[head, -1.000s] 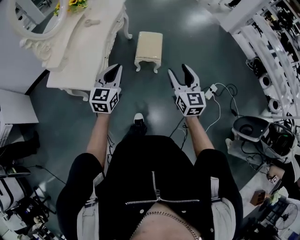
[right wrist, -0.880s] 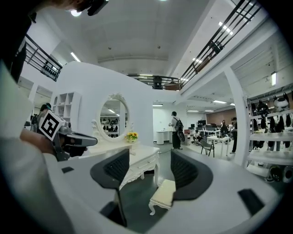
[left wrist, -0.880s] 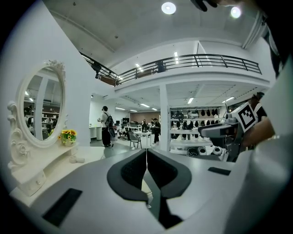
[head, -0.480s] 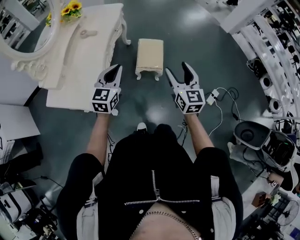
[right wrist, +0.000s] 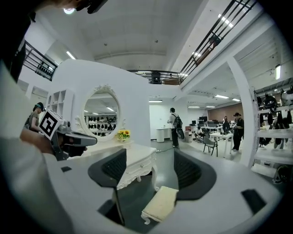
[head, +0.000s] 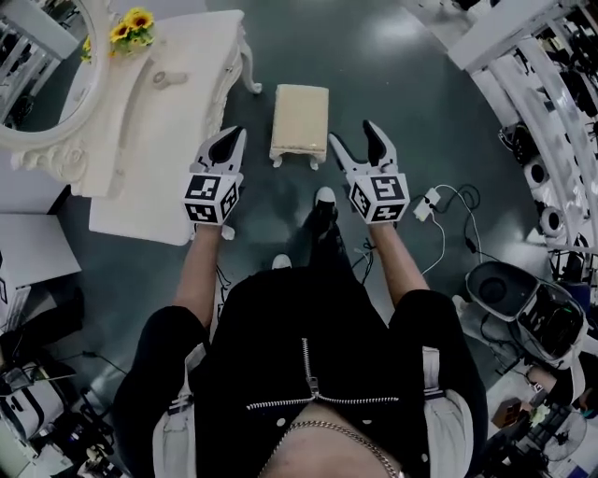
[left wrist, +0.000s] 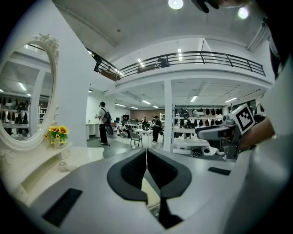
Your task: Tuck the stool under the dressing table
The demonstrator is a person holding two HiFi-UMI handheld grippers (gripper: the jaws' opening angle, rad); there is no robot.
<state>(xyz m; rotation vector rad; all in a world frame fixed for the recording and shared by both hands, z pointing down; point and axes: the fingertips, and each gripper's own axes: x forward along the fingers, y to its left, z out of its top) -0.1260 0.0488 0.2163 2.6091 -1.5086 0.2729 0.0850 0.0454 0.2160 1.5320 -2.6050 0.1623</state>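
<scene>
Moved closer to the stool since a second earlier: left gripper and right gripper, two counted | stools: one, left standing on the floor just beside the one dressing table, not under it | left jaws were seen pressed together, empty | right jaws were just being spread apart, nothing between

The stool is cream on a glossy, dark grey-green floor. Left of it the table is ivory white, and farther left the flowers are yellow. Nearer than the stool, the left gripper and right gripper are pale grey with black pads and black-and-white marker cubes, the right one's jaws having just been opening with nothing between them; the jacket is black with a silver zip.
</scene>
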